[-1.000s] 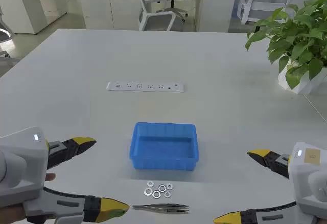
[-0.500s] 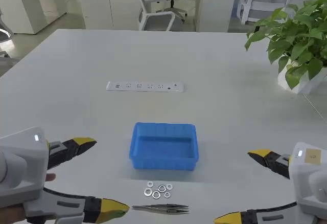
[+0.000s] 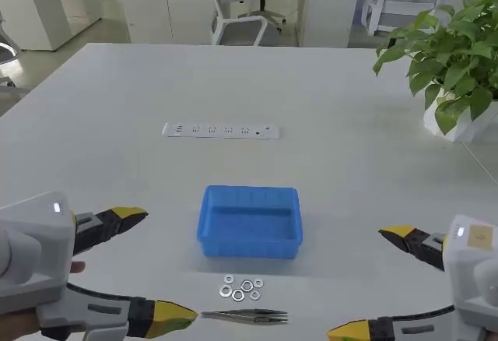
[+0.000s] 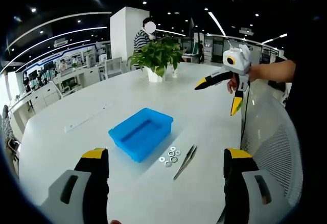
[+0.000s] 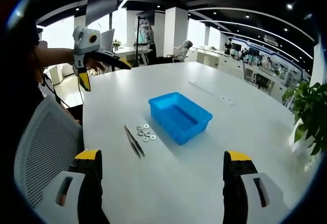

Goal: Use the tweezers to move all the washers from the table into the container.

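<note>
Several small metal washers [image 3: 241,287] lie in a cluster on the white table, just in front of the blue container [image 3: 250,221]. Metal tweezers [image 3: 244,317] rest flat on the table right below the washers. My left gripper [image 3: 152,267] hovers open at the lower left, apart from the tweezers. My right gripper [image 3: 373,282] is held open at the lower right. In the left gripper view the container [image 4: 141,132], washers [image 4: 170,156] and tweezers [image 4: 185,161] lie ahead between the jaws. The right gripper view shows the container [image 5: 179,116], washers [image 5: 145,132] and tweezers [image 5: 134,141].
A white power strip [image 3: 221,131] lies beyond the container. A potted plant [image 3: 455,65] stands at the table's right edge. Office chairs [image 3: 241,22] and desks are behind the table. A mesh chair back [image 5: 43,142] is close to the near table edge.
</note>
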The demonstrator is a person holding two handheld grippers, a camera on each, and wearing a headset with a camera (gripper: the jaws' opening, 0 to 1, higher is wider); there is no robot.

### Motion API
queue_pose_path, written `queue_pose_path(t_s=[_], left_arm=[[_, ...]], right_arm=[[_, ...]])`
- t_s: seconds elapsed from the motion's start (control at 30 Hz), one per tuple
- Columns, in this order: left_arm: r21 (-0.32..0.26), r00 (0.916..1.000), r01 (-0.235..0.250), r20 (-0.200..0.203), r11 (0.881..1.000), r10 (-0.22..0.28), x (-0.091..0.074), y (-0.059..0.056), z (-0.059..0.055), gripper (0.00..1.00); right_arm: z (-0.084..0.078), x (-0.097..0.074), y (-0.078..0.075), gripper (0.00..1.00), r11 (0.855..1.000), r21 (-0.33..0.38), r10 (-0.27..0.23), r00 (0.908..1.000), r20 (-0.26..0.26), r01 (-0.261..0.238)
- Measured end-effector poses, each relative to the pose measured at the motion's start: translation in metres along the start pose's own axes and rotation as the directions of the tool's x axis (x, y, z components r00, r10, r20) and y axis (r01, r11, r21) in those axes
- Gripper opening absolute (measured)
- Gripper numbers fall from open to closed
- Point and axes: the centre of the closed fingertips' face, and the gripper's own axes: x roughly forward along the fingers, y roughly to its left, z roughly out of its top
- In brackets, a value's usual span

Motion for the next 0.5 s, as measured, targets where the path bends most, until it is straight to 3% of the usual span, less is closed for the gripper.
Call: queue_pose_path(t_s=[0.5], left_arm=[[0.005, 1.0000, 0.001, -0.004, 1.000, -0.001, 0.0010, 0.0010, 0.0007, 0.99]], right_arm=[[-0.0014, -0.0016, -0.0009, 0.99, 1.000, -0.006, 0.003, 1.0000, 0.000, -0.003]])
